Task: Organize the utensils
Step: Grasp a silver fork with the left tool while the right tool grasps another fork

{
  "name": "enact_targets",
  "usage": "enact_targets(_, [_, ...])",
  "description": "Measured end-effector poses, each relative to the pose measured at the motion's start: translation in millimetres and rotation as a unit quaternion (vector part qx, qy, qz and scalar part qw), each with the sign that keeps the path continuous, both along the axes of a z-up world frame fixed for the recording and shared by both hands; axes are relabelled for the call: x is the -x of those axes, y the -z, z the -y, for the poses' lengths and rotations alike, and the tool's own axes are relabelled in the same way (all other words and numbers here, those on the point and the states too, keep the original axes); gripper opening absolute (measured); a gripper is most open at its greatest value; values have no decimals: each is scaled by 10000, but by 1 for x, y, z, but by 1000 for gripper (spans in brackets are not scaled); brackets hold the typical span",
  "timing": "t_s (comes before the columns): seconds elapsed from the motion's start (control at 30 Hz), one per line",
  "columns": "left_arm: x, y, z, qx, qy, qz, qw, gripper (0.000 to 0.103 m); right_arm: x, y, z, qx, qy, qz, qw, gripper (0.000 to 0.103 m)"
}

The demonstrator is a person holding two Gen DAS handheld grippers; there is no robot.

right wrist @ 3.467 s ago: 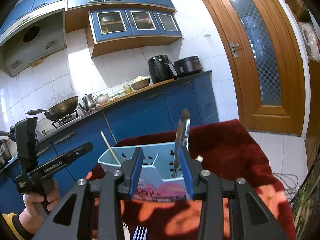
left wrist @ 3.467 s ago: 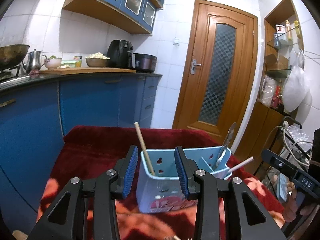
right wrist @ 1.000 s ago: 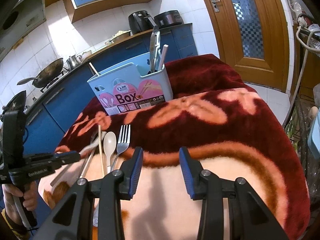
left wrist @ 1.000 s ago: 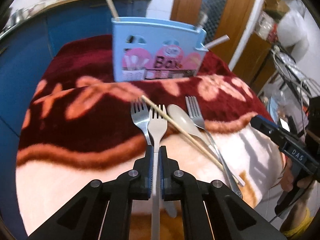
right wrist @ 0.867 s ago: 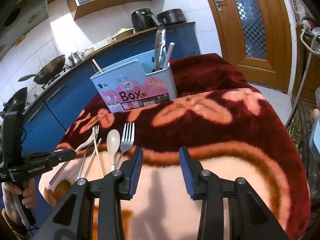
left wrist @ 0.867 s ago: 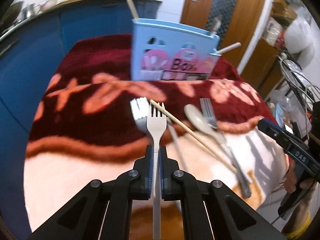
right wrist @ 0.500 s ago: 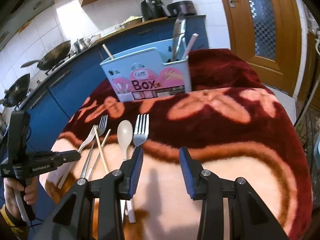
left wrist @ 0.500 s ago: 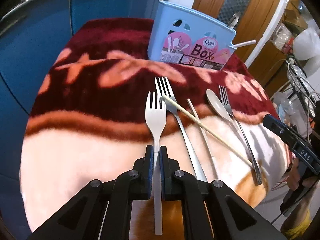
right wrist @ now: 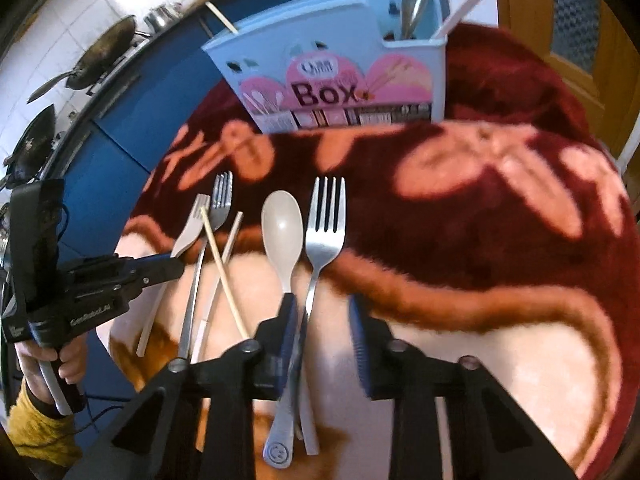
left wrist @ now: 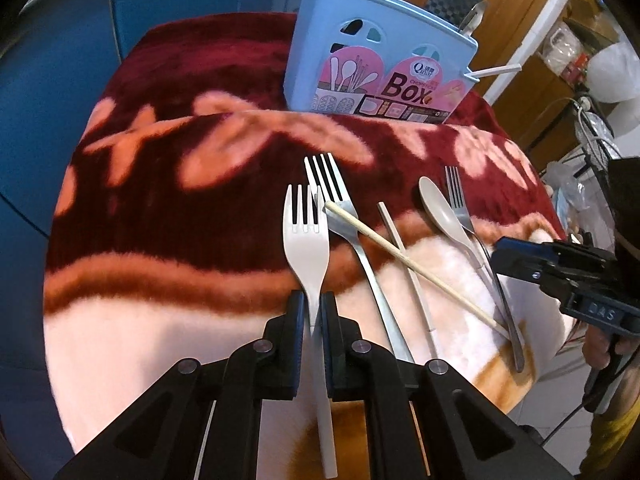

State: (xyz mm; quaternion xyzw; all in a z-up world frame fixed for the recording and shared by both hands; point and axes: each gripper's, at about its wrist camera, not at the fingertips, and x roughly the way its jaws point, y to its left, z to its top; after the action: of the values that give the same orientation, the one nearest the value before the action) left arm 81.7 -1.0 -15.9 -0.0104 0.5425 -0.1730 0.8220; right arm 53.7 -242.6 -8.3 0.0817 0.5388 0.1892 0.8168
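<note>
The left tongs (left wrist: 311,322) are pressed together on the handle of a pale plastic fork (left wrist: 306,240), its tines pointing ahead toward the light-blue plastic utensil box (left wrist: 380,64) standing upright well beyond them on the dark-red flowered blanket (left wrist: 160,168) that covers the tabletop. The right tongs (right wrist: 322,316) are spread, hovering low over the handle of a steel fork (right wrist: 326,224), with a beige plastic spoon (right wrist: 282,228) just to their left. The pickup step looks in hand; next the pale fork likely needs lifting, tipping upright and lowering into a box compartment, clear of the thin wooden chopstick (left wrist: 408,264) lying across the neighbouring utensils.
</note>
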Motion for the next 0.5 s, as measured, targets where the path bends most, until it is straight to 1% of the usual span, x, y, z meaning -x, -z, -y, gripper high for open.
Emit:
enact_targets(0.1, [-6,1,-2,78,13,-102,9999,8,-7,3,-5,138,-8,-148,9998,18])
enact_targets(0.2, [-12,1,-3,137,37,-274,9995,8,-14,4,-8,252,-43,-304,9992,16])
enact_targets(0.3, [-18,1,0,48,172,-450,9988,8,-20,4,-12,394,-142,-411,9983,16])
enact_targets(0.43, [-27,2,5,-96,310,-676,9972,8,-20,4,-23,695,-285,-348,9966,16])
enact_targets(0.5, [-29,2,8,-162,348,-700,9968,8,-18,4,-24,751,-311,-253,9964,15])
